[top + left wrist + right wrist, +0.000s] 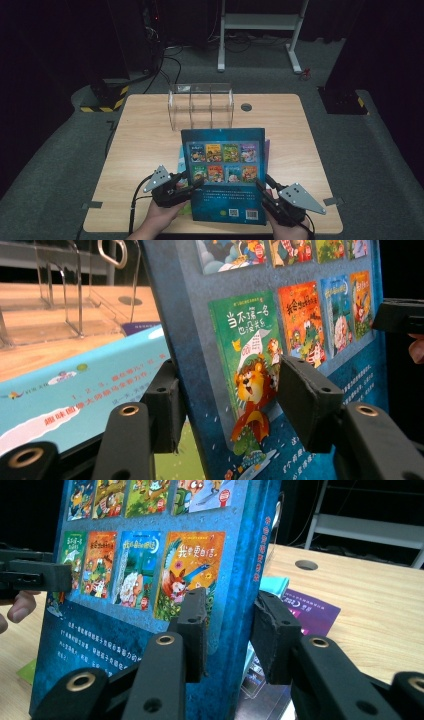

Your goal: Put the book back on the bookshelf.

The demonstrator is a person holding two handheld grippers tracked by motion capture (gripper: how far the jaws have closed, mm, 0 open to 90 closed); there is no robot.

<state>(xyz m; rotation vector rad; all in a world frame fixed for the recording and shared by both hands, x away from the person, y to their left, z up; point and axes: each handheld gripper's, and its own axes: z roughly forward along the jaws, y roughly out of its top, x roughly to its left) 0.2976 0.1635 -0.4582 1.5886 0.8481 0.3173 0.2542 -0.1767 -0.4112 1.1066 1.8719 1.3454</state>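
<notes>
Left hand: comes in at the bottom edge of the high view, wrapped around the left gripper [192, 184], which points in at the left edge of the blue book [225, 172].
Left jaws: about half open, straddling the book's edge. One pad looks to be on the back cover and the other on the hidden side, but I can't tell if they really squeeze it.
Right hand: same deal mirrored, right gripper [261, 187] angled in at the book's right edge.
Right jaws: fairly narrow, spine [250, 575] between them, near pad against the cover, far pad just beside the spine. Looks gripped.
Book: tilted up off the surface [150, 150], back cover toward the person, held between both grippers.
Gripper views extra: a light blue book [75, 390] and a purple one [310, 610] lie flat underneath.
Farther back: clear acrylic rack [201, 105] stands near the far edge.
</notes>
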